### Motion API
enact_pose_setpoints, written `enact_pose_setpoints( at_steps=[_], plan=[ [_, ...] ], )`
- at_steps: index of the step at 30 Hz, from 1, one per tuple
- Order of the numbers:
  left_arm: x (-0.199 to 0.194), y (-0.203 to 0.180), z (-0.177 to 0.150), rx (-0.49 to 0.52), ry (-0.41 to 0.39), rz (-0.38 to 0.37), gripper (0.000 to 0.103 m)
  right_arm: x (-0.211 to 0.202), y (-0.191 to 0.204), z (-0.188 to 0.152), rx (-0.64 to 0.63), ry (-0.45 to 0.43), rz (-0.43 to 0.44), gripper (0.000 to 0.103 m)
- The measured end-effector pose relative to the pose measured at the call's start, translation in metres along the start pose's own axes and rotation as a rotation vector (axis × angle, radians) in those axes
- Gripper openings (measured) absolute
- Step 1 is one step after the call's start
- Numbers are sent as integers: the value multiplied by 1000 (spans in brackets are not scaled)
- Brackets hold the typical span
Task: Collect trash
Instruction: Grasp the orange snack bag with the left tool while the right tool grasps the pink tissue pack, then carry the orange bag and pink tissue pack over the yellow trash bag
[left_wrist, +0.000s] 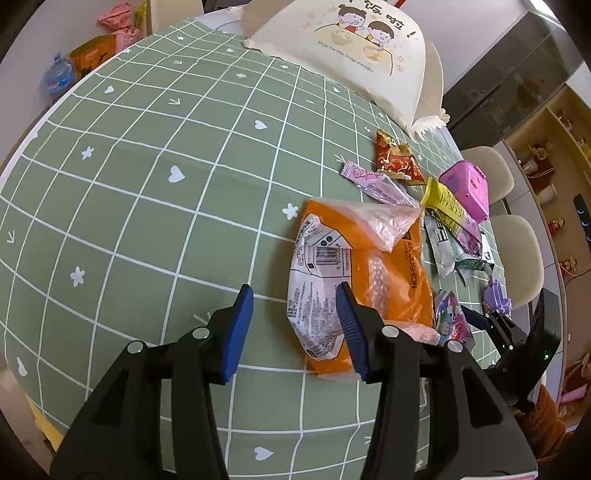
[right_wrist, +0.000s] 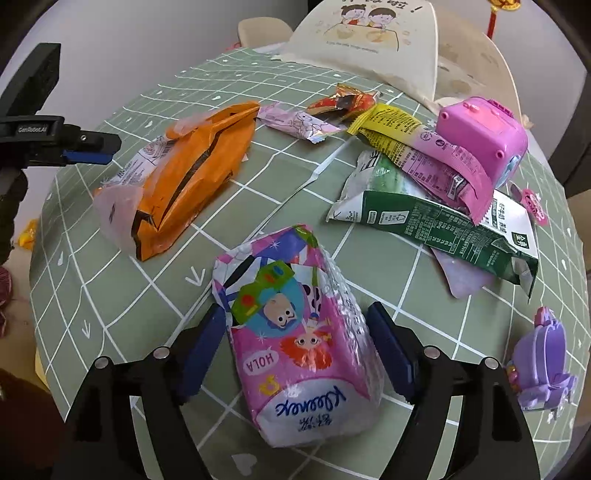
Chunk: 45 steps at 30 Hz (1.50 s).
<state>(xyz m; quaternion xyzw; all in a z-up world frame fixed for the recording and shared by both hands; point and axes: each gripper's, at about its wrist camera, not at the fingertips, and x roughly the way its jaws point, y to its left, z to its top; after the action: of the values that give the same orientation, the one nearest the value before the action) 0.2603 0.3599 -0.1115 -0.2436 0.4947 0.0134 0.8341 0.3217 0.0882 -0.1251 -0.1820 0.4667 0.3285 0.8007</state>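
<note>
We hold the left gripper about half open over the green cloth; nothing sits between its 2 blue fingers, and the orange bag lies just beyond and under the right-hand finger. Our right gripper is spread wide, with the pink tissue pack lying between its fingers, which stand just beside it without clearly pressing. Past that pack lie the green wrapper and yellow wrapper.
</note>
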Motion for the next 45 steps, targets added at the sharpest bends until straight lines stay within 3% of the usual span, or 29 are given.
enact_pose_setpoints(
  at_steps=[1, 2, 3, 4, 6, 12, 19, 21, 23, 28, 36, 40, 45],
  plan=[
    [0, 0, 0, -1, 1, -4, 45, 1, 0, 1, -1, 1, -2, 74],
    [0, -1, -2, -1, 3, -12, 45, -2, 0, 1, 6, 1, -6, 66],
    [1, -3, -2, 1, 4, -18, 45, -3, 1, 1, 9, 1, -4, 42],
    [0, -5, -3, 5, 5, -26, 46, -8, 0, -2, 10, 5, 5, 32],
    [1, -9, -5, 12, 7, -43, 47, -18, 0, -5, 24, 1, 5, 26],
    [12, -14, -5, -12, 0, -31, 54, -54, -6, -16, 94, -56, -51, 25],
    [34, -26, -2, -26, 33, 81, 54, -79, -34, -32, 289, -105, -84, 25],
    [37, -32, -2, -16, 33, 117, 43, -84, -42, -40, 328, -107, -90, 25],
    [42, -40, -1, 1, 35, 148, 14, -87, -47, -48, 352, -97, -111, 25],
    [31, -67, -3, 37, -14, 82, 1, -98, -52, -64, 380, -90, -132, 25],
    [-41, -134, 6, 117, -179, -50, 1, -143, -63, -80, 410, -173, -125, 25],
    [-71, -166, 0, 130, -222, -117, 1, -174, -65, -88, 411, -235, -123, 25],
    [-97, -216, -7, 197, -264, -177, 1, -219, -69, -101, 374, -316, -192, 25]
  ],
)
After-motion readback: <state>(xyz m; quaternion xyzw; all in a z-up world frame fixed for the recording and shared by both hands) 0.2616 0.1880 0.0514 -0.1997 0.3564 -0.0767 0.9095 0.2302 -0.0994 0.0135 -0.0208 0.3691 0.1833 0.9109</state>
